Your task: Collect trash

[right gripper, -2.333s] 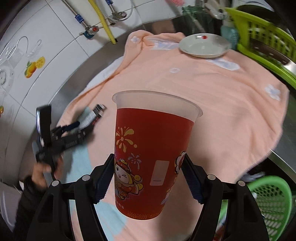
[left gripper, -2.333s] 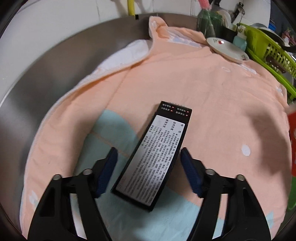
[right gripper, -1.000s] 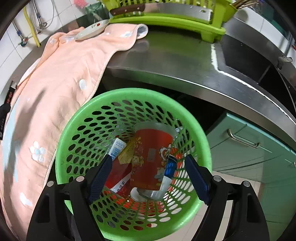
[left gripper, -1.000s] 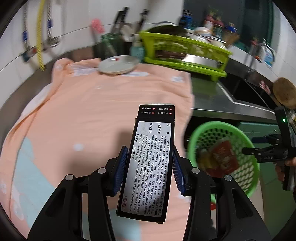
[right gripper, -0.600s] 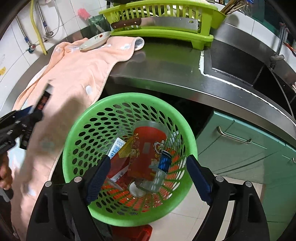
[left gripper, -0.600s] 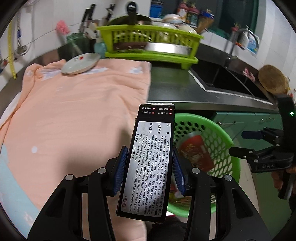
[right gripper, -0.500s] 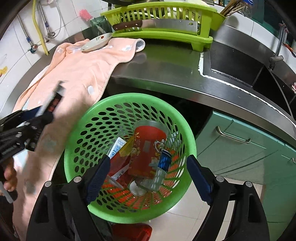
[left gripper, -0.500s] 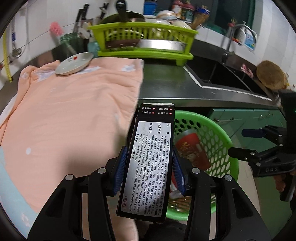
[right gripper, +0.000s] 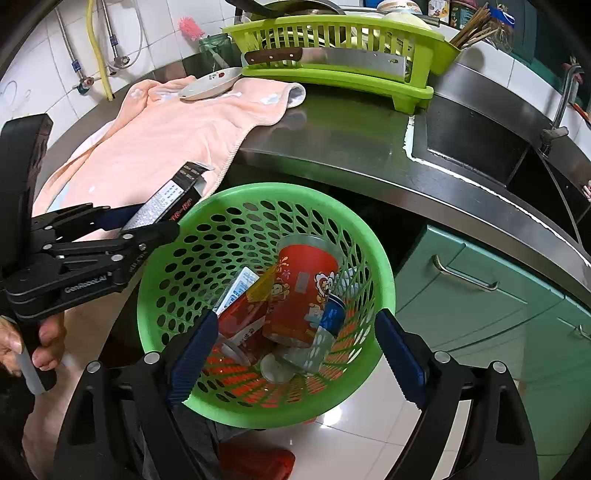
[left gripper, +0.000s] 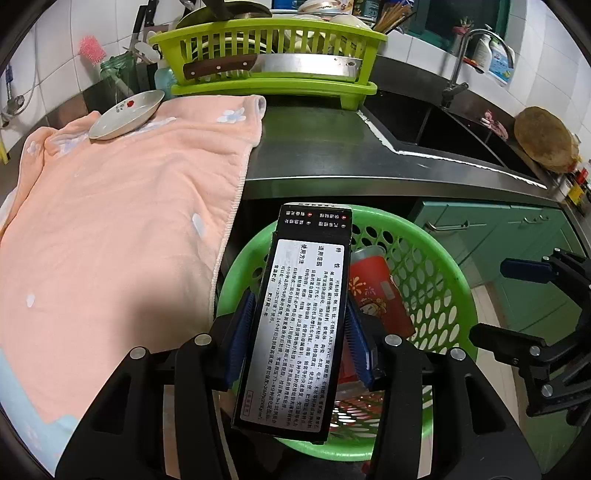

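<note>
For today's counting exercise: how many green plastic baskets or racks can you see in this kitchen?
2. A round green waste basket stands on the floor before the counter; a lime dish rack sits on the counter by the sink. Others may be out of view.

Left gripper (left gripper: 299, 341) jaws just easing wider, black box (left gripper: 301, 314) between, over green basket (left gripper: 436, 258).

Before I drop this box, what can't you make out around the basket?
- Left wrist: the black box in the left gripper hides much of the green basket.
- Right wrist: basket bottom is buried under the red cup.
- Right wrist: red thing on the floor is cut off.
</note>
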{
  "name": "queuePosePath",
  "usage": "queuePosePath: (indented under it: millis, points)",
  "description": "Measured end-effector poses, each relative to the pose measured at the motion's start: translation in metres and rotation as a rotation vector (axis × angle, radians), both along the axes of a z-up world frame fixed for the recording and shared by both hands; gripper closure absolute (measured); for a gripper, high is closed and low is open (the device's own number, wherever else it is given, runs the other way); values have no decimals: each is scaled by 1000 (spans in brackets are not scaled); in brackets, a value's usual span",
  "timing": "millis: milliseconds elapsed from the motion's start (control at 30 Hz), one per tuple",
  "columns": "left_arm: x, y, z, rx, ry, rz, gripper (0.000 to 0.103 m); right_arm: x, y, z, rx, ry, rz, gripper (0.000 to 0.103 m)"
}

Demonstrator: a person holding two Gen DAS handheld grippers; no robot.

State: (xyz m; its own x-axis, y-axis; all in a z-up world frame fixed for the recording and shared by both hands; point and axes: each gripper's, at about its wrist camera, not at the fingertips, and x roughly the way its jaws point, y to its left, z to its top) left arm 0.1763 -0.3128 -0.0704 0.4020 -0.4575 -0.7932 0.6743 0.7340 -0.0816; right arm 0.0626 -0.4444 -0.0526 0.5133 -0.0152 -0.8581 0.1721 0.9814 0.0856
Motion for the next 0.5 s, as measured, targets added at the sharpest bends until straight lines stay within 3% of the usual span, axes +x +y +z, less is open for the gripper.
queuePosePath:
  millis: [67,300,500]
  points:
    - [1,0,-2,4,6,8,44,-1,2,0,0,-1,1,19]
    - [-2,8,1,-6,-3,13,40,-1,8,2,-1,-6,11,19]
    - [-12,18,15,-14,-50,26,28,-4,16,7,-14,-26,19,19]
